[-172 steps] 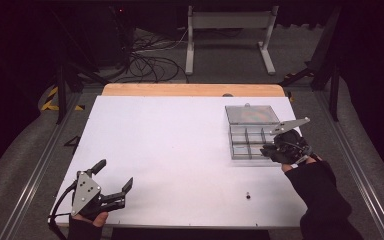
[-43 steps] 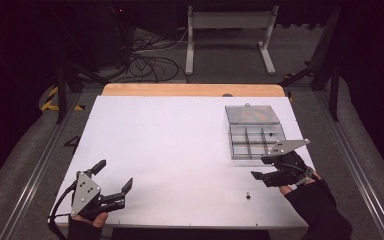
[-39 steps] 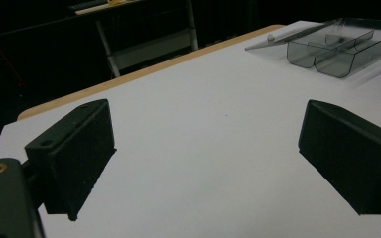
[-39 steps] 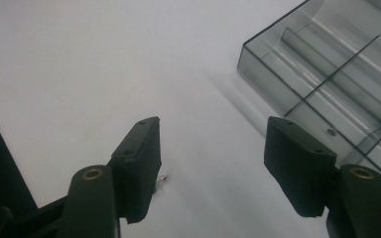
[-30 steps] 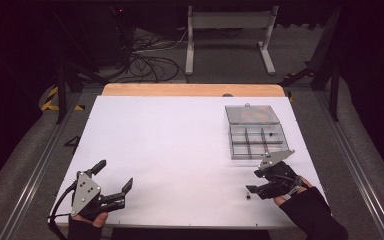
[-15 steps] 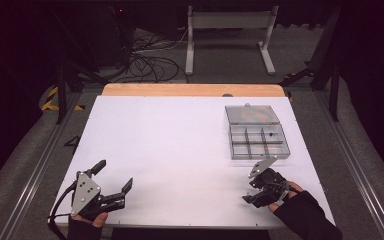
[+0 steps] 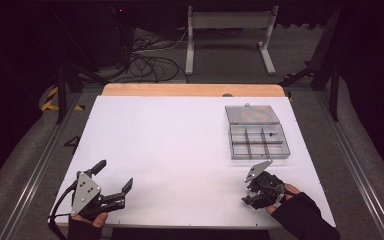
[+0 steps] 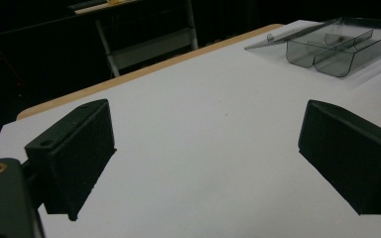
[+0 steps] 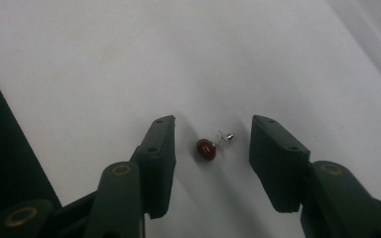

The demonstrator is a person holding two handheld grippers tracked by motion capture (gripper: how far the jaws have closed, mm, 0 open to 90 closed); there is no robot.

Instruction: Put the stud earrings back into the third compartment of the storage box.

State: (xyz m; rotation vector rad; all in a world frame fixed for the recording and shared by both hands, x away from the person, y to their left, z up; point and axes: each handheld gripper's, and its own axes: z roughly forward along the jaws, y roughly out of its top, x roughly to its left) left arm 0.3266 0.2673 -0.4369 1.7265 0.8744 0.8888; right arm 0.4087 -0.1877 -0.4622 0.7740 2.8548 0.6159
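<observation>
Now, from the high view, the right gripper [image 7: 250, 195] sits low over the near right part of the white table [image 7: 180, 140], its hand in a black glove, while the left gripper [image 7: 114, 185] rests at the near left corner with its jaws spread on nothing. The clear plastic compartment box [image 7: 258, 141] stands farther back on the right, lid open, a small dark speck in one cell.

The left gripper view shows its two black jaws wide apart over bare table, with the box cut off at the upper right edge.

The right gripper view shows a small dark red stud earring [image 9: 206, 148] with a thin metal post, lying on the table between the jaws. These have just been closing, yet neither pad touches it. To pinch well, I judge the pads should meet the red bead squarely and low, since a push on the post could spin it away. From the high view the earring is too small to make out.
</observation>
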